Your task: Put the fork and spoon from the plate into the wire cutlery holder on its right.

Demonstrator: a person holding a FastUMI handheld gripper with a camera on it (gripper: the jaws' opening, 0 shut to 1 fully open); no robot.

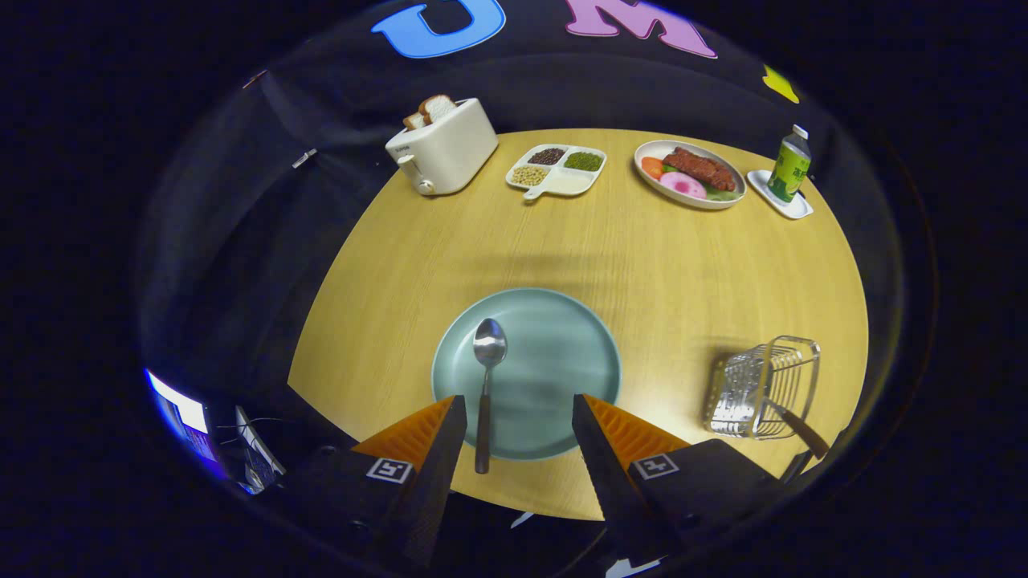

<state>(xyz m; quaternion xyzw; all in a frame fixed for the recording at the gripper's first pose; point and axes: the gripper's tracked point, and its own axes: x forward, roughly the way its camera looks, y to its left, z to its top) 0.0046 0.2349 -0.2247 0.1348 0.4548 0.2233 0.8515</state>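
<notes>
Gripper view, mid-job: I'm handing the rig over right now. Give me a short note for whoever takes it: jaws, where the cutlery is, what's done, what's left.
Gripper: jaws open, holding nothing, above the near edge of the plate.
Spoon: lying on the plate, bowl pointing away, handle running back over the near rim beside the left finger.
Wire cutlery holder: on the table to the right of the plate; a dark handle sticks out of it, most likely the fork.
Done: fork seems already in the holder.
Left: grasp the spoon by its handle and put it into the holder.
</notes>
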